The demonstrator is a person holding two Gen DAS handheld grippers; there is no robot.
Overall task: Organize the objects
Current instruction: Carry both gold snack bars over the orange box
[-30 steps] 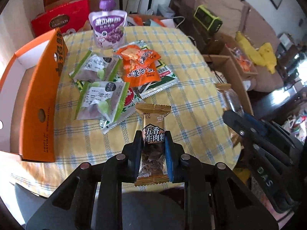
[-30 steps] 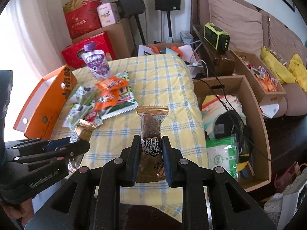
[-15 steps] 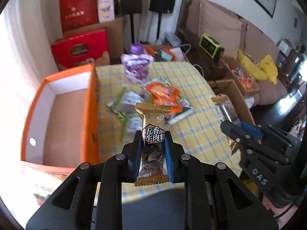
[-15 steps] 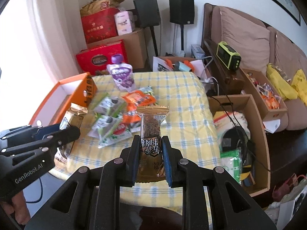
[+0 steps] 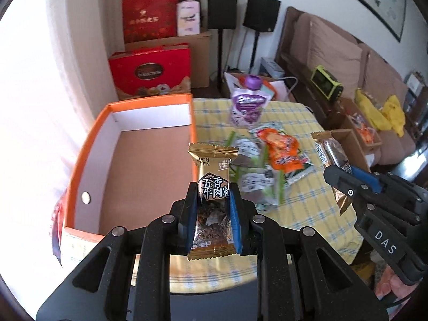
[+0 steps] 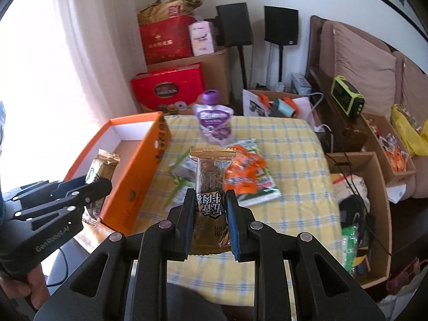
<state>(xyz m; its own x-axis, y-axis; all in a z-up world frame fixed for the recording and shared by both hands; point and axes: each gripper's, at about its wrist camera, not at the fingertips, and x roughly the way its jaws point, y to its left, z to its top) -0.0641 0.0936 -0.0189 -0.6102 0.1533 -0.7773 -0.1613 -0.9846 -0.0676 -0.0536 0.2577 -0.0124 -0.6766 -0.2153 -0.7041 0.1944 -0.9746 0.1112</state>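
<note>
The left gripper [image 5: 211, 200] is clamping a gold snack packet [image 5: 213, 184] between its blue pads, the packet standing upright with its crimped top edge well above the fingertips and its clear lower window showing brown pieces. In the left wrist view this packet is hanging over the near right corner of the orange box [image 5: 88, 147], whose brown floor and white inner walls are lying open beneath it. The right gripper [image 6: 209, 208] is pinching a second gold packet [image 6: 210, 179] the same way, but upside down, above the near edge of the table [image 6: 294, 208], which is wearing a yellow checked cloth.

Both tools are tilting downward toward the table. In the right wrist view the left tool is reaching in from the left edge, with a hand [image 6: 34, 286] gripping its handle at the lower left; in the left wrist view the right tool is coming in from the right.

The left packet's front is showing "五香牛肉粒" in large characters, with "FEN" above. The right tool's side is reading "DAS", the left tool's "GenRobot.AI". Near the table's middle, a pile of green-and-white sachets [image 5: 256, 179] and orange sachets [image 5: 281, 152] is lying, and a purple spouted pouch [image 5: 247, 104] is standing at the far edge. Beyond the box's far end, a red gift box [image 5: 151, 72] is reading "COLLECTION".
</note>
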